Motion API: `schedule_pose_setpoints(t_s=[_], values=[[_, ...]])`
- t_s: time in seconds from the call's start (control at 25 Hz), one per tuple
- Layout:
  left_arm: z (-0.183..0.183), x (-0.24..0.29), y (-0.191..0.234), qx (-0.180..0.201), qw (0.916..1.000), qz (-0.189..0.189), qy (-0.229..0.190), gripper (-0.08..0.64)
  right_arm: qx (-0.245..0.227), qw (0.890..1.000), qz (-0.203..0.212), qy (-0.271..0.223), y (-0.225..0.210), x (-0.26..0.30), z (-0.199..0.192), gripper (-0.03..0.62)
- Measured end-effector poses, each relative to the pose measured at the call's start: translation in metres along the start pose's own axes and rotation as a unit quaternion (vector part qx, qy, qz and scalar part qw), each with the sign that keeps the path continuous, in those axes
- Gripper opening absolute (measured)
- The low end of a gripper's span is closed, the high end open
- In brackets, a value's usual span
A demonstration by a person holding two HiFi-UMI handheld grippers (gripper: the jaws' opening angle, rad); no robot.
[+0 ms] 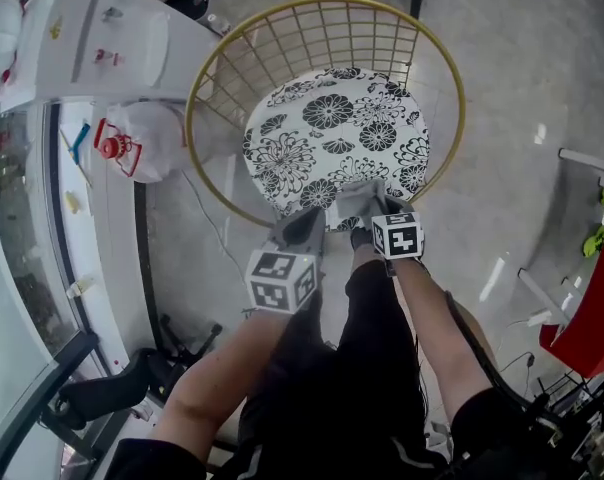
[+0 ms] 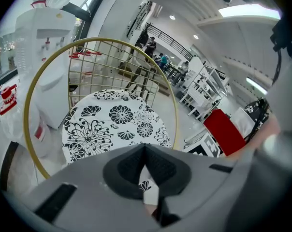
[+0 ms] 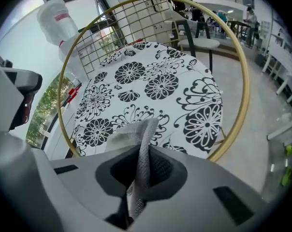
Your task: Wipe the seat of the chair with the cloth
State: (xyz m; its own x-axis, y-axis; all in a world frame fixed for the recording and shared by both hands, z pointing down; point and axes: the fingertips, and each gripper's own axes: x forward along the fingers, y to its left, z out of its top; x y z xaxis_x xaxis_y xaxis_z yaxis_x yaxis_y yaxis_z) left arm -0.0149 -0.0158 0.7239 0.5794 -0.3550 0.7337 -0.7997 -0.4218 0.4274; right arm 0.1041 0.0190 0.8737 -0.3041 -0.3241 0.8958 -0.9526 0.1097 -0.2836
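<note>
Cloth (image 3: 131,132), grey and woven, is held pinched in the right hand-held gripper (image 3: 142,170), whose jaws are closed on a narrow fold of it, so that only a short flap is left standing beyond the tips. It is carried at the near edge of the floral seat (image 1: 332,128), just inside the gold wire rim (image 1: 197,98) of the chair; whether the flap is already laid on the fabric cannot be told. The left hand-held gripper (image 2: 145,166) is seen with its jaws pressed together at the tips and nothing between them, held just beside the right one and short of the seat. Several risks may be judged from this. With so little cloth exposed, the seat could be rubbed by the jaw tips rather than the cloth if the gripper is pressed down flat. Since the hold is taken on a thin fold, the cloth could be dragged out of the jaws by friction against the cushion. The cushion appears merely to be laid in the wire basket, so it might be shifted or rucked by a firm stroke. The rim could be struck on wide sweeps, and the far part of the seat may be left unwiped.
</note>
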Motion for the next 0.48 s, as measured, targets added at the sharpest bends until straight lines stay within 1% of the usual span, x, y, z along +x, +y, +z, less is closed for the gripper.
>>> schedule_pose_setpoints(t_s=[0.24,0.48], values=[[0.005,0.011,-0.016,0.015,0.9999,-0.007,0.004,0.006,0.019,0.999,-0.025,-0.009,-0.040,-0.012,0.000,0.023],[0.011,0.018,-0.030,0.027,0.9996,-0.012,0.004,0.006,0.031,0.998,-0.045,-0.017,-0.071,-0.027,0.002,0.023]])
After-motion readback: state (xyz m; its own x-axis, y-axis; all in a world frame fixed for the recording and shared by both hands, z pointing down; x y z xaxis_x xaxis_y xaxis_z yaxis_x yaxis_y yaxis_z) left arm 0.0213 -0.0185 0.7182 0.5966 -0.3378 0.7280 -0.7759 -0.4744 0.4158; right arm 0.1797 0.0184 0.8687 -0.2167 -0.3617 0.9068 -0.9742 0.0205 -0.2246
